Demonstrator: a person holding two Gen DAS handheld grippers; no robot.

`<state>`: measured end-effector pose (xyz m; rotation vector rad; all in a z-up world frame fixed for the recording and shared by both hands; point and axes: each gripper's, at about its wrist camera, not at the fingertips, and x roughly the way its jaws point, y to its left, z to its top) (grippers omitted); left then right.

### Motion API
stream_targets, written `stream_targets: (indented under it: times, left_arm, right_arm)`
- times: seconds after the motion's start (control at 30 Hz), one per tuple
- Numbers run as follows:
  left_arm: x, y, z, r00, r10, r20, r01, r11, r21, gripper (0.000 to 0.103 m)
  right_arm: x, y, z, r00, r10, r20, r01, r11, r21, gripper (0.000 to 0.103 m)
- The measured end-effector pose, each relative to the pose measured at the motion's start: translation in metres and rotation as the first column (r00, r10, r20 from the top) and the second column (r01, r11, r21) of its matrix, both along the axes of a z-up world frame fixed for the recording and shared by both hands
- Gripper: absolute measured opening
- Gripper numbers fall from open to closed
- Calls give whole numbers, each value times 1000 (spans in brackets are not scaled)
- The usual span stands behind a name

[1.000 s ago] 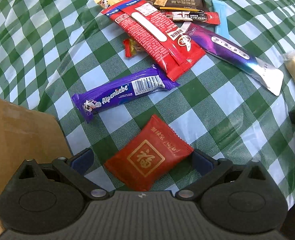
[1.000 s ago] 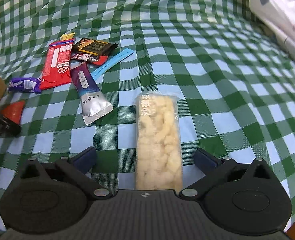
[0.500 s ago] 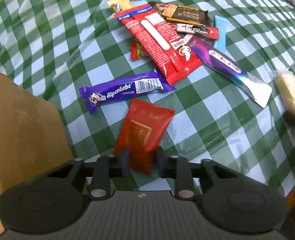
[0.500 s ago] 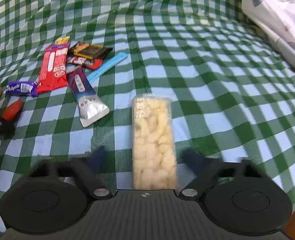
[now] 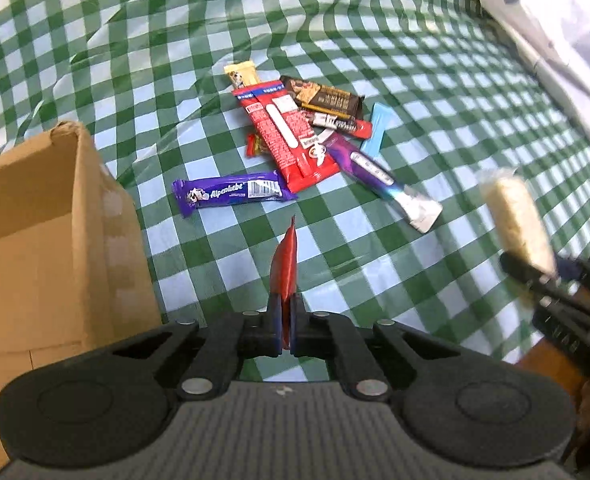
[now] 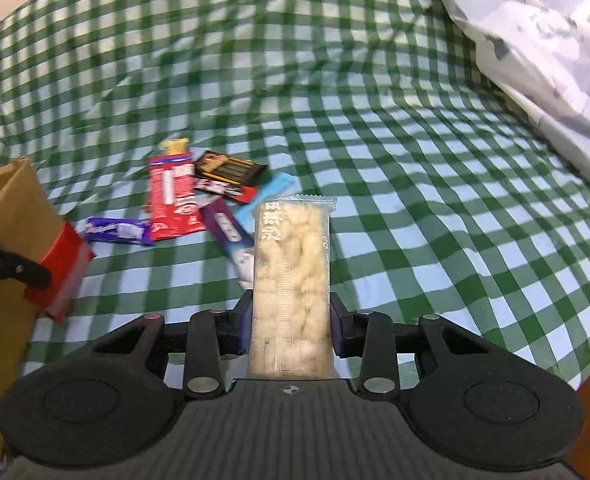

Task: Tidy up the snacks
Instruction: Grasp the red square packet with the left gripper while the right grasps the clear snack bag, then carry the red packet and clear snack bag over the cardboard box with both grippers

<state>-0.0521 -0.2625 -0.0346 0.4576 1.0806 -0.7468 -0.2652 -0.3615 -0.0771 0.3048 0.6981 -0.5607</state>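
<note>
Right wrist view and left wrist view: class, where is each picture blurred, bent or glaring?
Right wrist view: the checked cloth smears with motion blur at the far side, while the pale snack pack in the jaws stays fairly sharp. Left wrist view: fisheye bends the checks, that same pack blurs at the right edge, and the silver pouch end catches glare.

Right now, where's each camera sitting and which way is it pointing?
Left wrist: on the left gripper, looking down its fingers at the red packet it pinches, snack pile and cardboard box; right gripper shows at right.
Right wrist: on the right gripper, jaws closing on the puffed-snack pack; left gripper at left.
Shared: checked cloth, pile, box.
</note>
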Motion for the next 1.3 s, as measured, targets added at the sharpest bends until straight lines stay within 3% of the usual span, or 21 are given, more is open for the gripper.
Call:
stream_targets:
  times: [0.2,0.43,0.6,0.9,1.3]
  left_arm:
    - [-11,21,33,1000,16,13,-16,998,-60,3]
    - [-43,80,88,996,82,40,-75,986,-150,3]
    - [-64,133,117,980,187,72,-177,976,-127,3]
    - [-85,228,151,944,298,138,-273,945,-179,3]
    - [-79,297,163,918,379,120,-341,905,-253,3]
  right_arm:
    - [-10,14,20,1000,-17,24,16,1000,10,38]
    - [-30,50,50,997,-12,76,9,999,40,38]
    - [-37,95,77,990,48,134,-55,997,53,38]
    - [-24,174,113,960,203,192,-219,974,65,38]
    - [6,245,145,923,346,168,-351,936,-1,38]
